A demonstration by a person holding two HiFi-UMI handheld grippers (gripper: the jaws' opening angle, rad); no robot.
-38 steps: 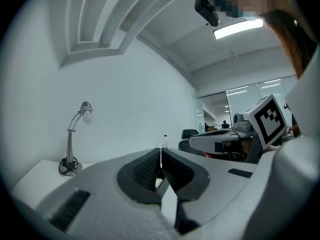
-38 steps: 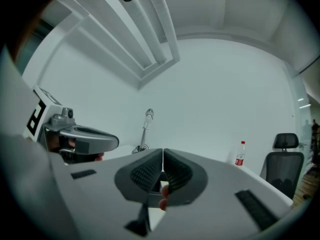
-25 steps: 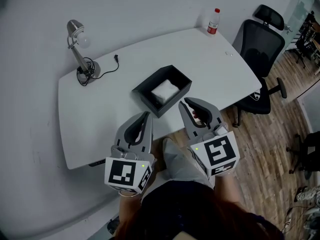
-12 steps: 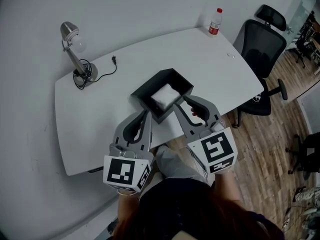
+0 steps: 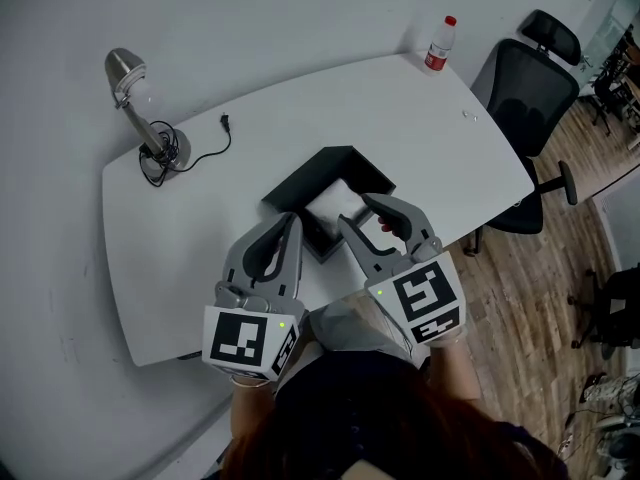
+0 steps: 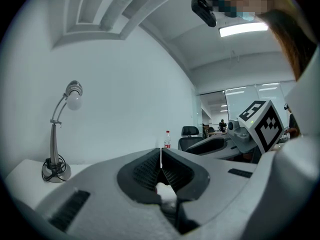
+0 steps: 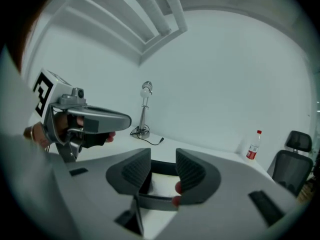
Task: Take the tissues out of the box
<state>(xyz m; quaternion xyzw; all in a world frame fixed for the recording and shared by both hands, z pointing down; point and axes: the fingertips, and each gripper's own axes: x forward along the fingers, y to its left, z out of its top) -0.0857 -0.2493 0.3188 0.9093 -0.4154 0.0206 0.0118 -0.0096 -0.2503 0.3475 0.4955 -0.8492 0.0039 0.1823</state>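
A black open box [image 5: 300, 180] stands on the white table [image 5: 190, 228], with white tissues [image 5: 335, 204] inside it. My left gripper [image 5: 292, 221] is shut and empty, its tip at the box's near left wall; in the left gripper view the pads [image 6: 150, 169] meet. My right gripper [image 5: 357, 212] hangs over the box's near right corner. Its jaws have just been opening and nothing is between them. In the right gripper view the box [image 7: 162, 167] and tissues [image 7: 159, 185] show through the gap beyond the right gripper [image 7: 163, 168].
A desk lamp [image 5: 132, 96] with a cable and loose plug [image 5: 223, 120] stands at the table's far left. A bottle with a red cap [image 5: 437, 44] is at the far right corner. A black office chair [image 5: 530, 78] sits on the wood floor to the right.
Both grippers have moved forward from the table's near edge to the box. The right jaws went from nearly shut to apart. The left jaws stayed shut.
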